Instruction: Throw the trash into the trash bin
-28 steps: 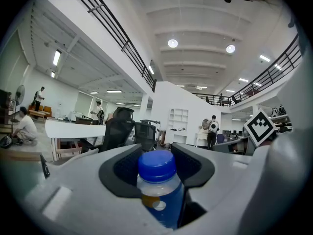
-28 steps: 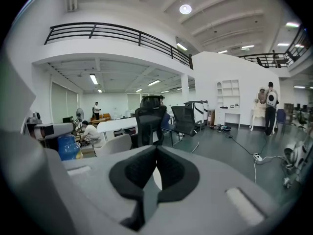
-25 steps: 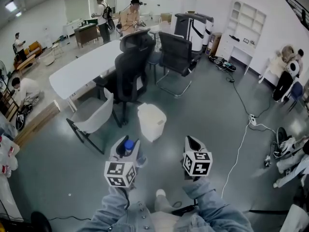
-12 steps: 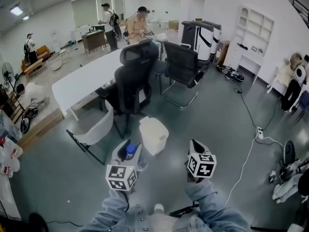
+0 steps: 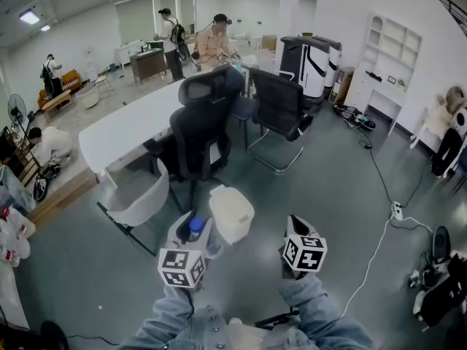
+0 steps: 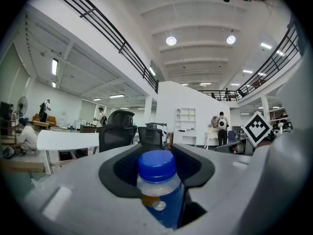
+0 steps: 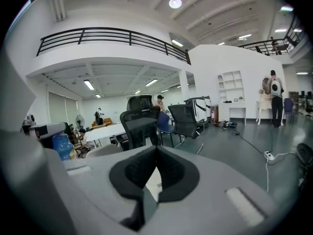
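Note:
My left gripper (image 5: 191, 223) is shut on a clear plastic bottle (image 5: 195, 229) with a blue cap, held upright between the pads. In the left gripper view the bottle (image 6: 159, 192) fills the gap between the jaws. My right gripper (image 5: 294, 222) is level with it on the right; its jaws (image 7: 156, 149) meet at the tips with nothing between them. A white trash bin (image 5: 232, 214) stands on the floor just ahead, between the two grippers. The bottle (image 7: 62, 146) also shows at the left of the right gripper view.
A white shell chair (image 5: 139, 199) stands left of the bin. Behind it stand two black office chairs (image 5: 201, 126) and a long white table (image 5: 124, 126). A white cable (image 5: 376, 243) and a power strip lie on the floor at right. People stand at the back.
The view has moved forward across the floor; the trash bin now lies closer to both grippers. The bottle stays gripped in the left gripper, and the right gripper stays shut.

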The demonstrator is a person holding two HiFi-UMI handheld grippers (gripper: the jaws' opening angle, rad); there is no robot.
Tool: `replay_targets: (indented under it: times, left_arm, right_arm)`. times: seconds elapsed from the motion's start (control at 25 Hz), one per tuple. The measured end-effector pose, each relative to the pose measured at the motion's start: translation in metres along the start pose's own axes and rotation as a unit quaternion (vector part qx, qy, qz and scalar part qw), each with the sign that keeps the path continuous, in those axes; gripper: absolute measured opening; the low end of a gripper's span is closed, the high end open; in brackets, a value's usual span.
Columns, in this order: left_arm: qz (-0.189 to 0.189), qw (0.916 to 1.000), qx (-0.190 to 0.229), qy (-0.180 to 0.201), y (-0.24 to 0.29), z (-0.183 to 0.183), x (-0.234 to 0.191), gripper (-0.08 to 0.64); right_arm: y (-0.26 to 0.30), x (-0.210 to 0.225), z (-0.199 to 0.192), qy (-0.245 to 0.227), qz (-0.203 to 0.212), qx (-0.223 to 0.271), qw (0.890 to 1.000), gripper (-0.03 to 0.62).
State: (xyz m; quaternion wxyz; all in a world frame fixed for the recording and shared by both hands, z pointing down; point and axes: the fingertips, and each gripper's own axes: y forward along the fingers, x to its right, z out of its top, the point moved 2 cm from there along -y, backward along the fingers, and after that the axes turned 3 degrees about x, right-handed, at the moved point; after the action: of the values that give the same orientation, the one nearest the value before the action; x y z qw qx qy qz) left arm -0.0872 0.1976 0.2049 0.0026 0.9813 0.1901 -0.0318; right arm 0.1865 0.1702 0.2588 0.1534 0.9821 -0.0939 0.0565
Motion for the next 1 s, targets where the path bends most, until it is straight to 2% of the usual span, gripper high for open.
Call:
replay_targets:
  times: [0.24,0.48,0.68,1.0]
  left_arm:
    - [0.007,0.9999,-0.007,-0.001,0.028,-0.008,-0.007,0.199]
    - [0.010,0.9998,-0.005,-0.014,0.073,-0.020,-0.029,0.199]
    - [0.010,0.9996,0.008,-0.023,0.122,-0.014,-0.059,0.199]
    - [-0.003,0.9996,0.022,-0.020,0.202,0.004,-0.104,0.199]
  right_arm:
    - [0.023,0.013,-0.003,0.003,-0.005,-0.009,1.000,0.003]
    - [0.054,0.034,-0.001,0.003,-0.028,-0.012,1.000,0.003]
    - [0.086,0.043,0.019,-0.002,-0.048,-0.008,0.999,0.003]
    - [0.157,0.035,0.063,-0.019,-0.056,-0.002,0.998,0.003]
